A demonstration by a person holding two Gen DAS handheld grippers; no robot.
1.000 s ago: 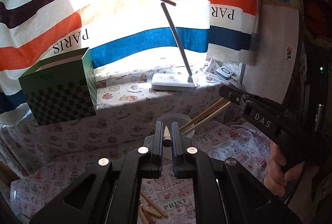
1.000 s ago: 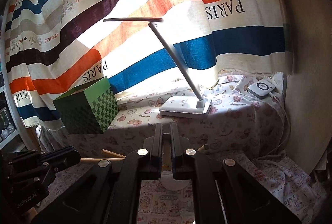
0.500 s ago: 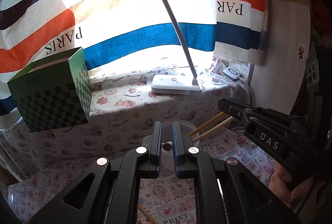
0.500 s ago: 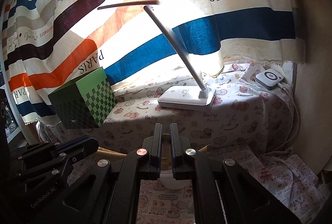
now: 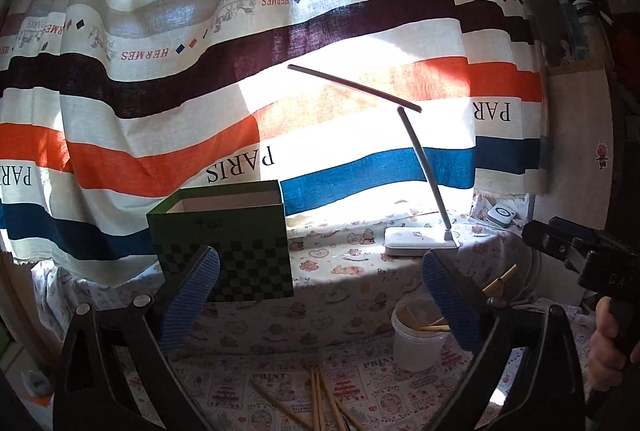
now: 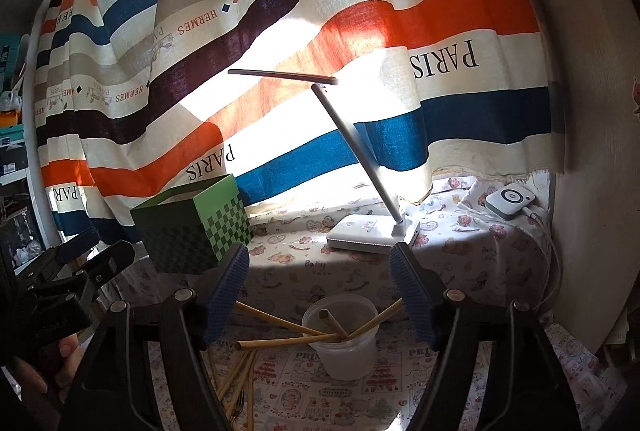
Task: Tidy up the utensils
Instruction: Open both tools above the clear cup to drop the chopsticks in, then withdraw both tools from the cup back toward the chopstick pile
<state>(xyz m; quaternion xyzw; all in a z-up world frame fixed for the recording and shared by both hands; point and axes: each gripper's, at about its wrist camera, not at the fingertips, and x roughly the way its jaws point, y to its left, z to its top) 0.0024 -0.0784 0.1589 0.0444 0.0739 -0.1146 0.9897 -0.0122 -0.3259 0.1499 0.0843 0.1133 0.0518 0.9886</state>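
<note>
Since a second ago both grippers have let go of their chopsticks and drawn back from the cup. The left gripper has its jaws spreading wide with nothing between the blue pads; the right gripper is likewise opening and empty. The translucent plastic cup stands on the printed tablecloth, holding several wooden chopsticks that lean outward over its rim. More loose chopsticks lie flat on the cloth just beside it.

Both wrist cams face curtain; share cup.
</note>
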